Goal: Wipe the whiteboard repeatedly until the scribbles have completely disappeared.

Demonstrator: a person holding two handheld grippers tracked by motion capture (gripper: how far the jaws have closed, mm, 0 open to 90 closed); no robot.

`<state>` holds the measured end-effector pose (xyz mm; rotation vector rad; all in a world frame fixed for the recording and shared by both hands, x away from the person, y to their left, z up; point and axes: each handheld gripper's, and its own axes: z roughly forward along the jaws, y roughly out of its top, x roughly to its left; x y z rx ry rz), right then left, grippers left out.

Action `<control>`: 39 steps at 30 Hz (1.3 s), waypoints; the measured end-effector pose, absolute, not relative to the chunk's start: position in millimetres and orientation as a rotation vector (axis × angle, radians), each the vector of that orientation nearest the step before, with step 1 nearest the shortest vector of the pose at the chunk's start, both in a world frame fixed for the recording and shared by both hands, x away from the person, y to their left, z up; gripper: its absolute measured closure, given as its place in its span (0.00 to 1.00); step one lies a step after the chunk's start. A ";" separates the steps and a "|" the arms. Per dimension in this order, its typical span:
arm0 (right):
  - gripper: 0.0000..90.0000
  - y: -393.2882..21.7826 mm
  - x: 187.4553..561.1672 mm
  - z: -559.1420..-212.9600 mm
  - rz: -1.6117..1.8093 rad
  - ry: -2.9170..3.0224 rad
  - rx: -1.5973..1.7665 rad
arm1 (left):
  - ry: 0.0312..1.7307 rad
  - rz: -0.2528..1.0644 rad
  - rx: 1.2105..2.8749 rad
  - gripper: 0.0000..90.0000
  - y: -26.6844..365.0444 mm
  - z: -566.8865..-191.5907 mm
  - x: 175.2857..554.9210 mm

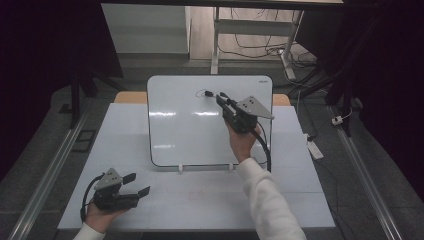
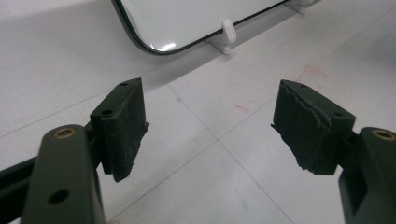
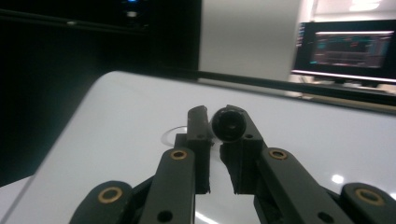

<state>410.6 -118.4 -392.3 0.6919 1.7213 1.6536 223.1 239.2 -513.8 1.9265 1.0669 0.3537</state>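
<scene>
We see a black marker pinched in the jaws of the right gripper, its tip against the upper middle of the whiteboard, just beside a small drawn loop to its left. In the right gripper view the marker shows end-on, clamped between the 2 jaws, which stand narrow around its barrel; we judge that the grip sits close to the writing end so the tip can be steered and pressed without slipping. The whiteboard leans back on 2 small white feet at its near edge, a tilt that offers the writing face to the hand coming up from the near right.

The left gripper rests low at the near left of the white bench, well apart from the board, its jaws wide with nothing between them. In the left gripper view the bench surface and the board's near corner lie beyond the jaws. We read that hand as parked clear so the drawing arm has room, though it could steady the board if the stroke pushed it back
</scene>
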 end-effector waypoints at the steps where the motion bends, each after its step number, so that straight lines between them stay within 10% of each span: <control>1: 0.89 -118.4 410.6 -392.3 1.654 1.721 0.692 | 1.066 0.354 1.928 0.30 239.1 -513.7 223.1; 39: 0.89 -110.0 417.0 -386.4 1.671 1.664 0.720 | 1.073 0.353 1.918 0.30 242.1 -514.2 222.9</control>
